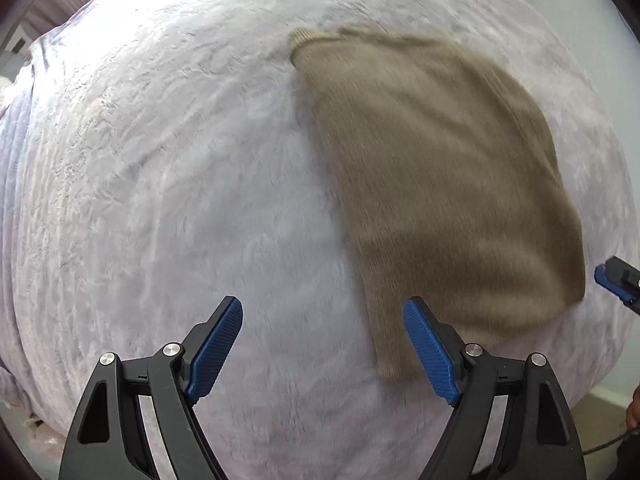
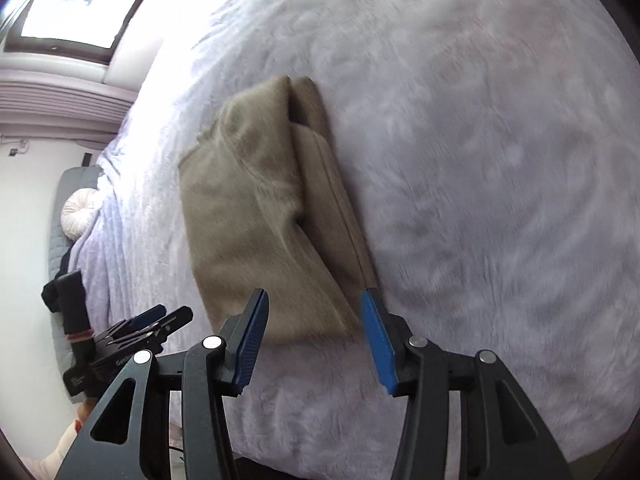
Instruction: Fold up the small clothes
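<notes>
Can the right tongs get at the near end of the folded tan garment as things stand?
Probably yes: the right tongs stand open just short of the tan garment, with only bare blanket between.

The left wrist view looks straight down past its claw onto the blanket [image 1: 160, 200], the right slants lower across it, and both share the folded sweater [image 1: 440, 184] ahead.

Both the left gripper [image 1: 322, 354] and the right gripper [image 2: 314, 342] have black angular frames. Silver round screws sit on their arms. Blue ribbed pads [image 1: 216, 354] line each finger's inner face
</notes>
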